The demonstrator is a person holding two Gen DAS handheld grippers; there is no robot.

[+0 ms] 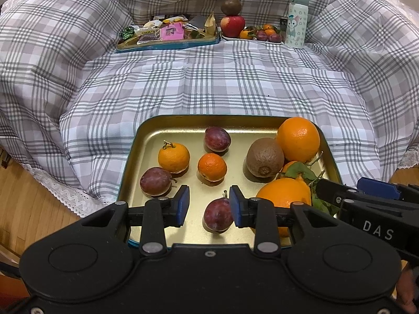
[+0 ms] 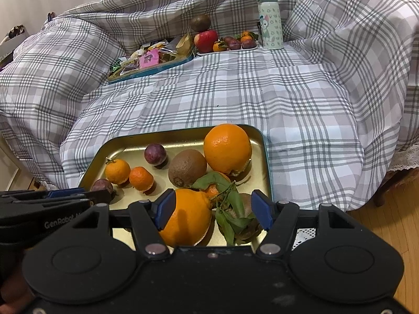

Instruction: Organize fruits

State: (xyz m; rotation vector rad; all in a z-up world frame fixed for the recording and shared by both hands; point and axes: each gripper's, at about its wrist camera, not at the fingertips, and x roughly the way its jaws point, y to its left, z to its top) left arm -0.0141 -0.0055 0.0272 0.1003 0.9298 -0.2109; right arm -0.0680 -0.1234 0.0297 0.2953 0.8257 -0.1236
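A gold tray (image 1: 209,119) with a blue rim lies close in front on the plaid cloth. It holds plums (image 1: 217,138), mandarins (image 1: 174,157), a kiwi (image 1: 264,161), two big oranges (image 1: 298,138) and a leafy mandarin (image 1: 296,168). My left gripper (image 1: 209,206) hovers over the near plum (image 1: 218,214). Its pads stand apart, and the plum sits by the right pad, ungripped. My right gripper (image 2: 213,210) is open wide over the near orange (image 2: 187,217). The left pad is at the orange's side and the right pad is clear of it. Leaves partly hide a second kiwi (image 2: 246,225).
At the back of the cloth stand a blue tray of wrapped snacks (image 1: 167,34), a white plate (image 1: 251,39) with an apple, a kiwi, mandarins and plums, and a pale green bottle (image 1: 297,18). Wooden floor (image 2: 379,235) shows beyond the cloth's lace edge.
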